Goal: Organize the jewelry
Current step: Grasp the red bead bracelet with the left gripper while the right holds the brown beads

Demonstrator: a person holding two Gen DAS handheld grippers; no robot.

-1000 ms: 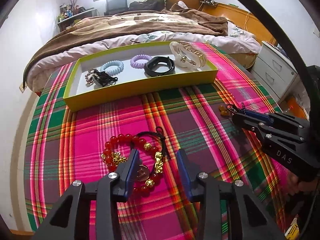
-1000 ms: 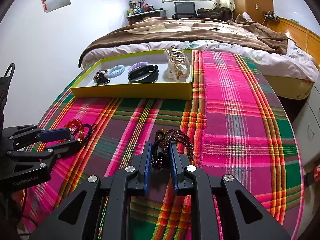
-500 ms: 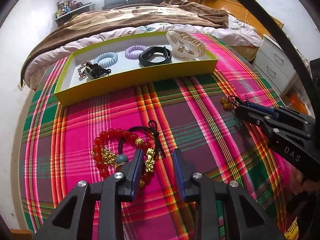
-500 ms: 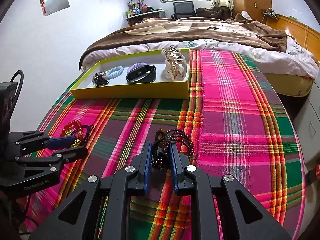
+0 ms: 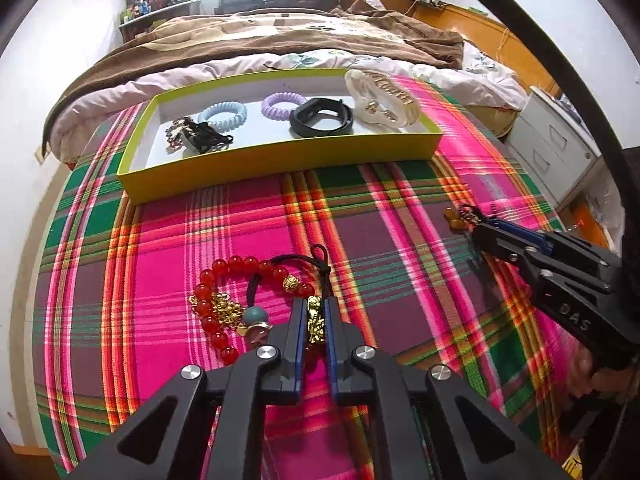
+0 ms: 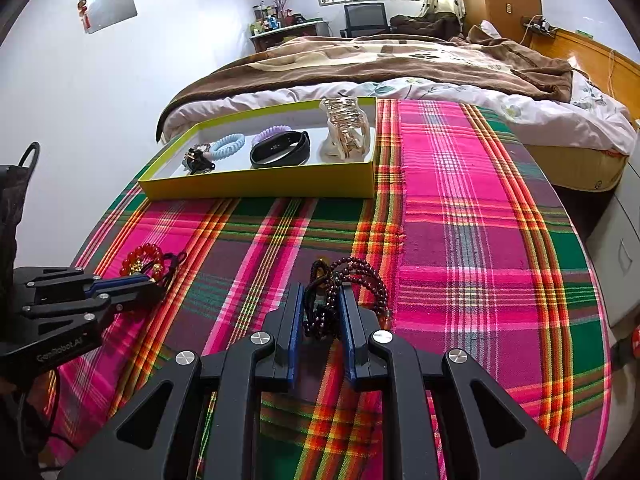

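Here the red bead bracelet (image 5: 240, 304) lies on the plaid bench (image 5: 400, 248), its gold charm pinched between the pressed-together left tongs (image 5: 314, 322). The dark bead bracelet (image 6: 344, 288) sits at the bench's near middle, clamped by the right tongs (image 6: 320, 312). At twelve o'clock the yellow-green tray (image 5: 280, 160) holds a black clip (image 5: 200, 138), a blue coil tie (image 5: 223, 114), a purple coil tie (image 5: 282, 104), a black band (image 5: 322, 118) and a clear claw clip (image 5: 382, 98). Both tongs slope downward toward the cloth.
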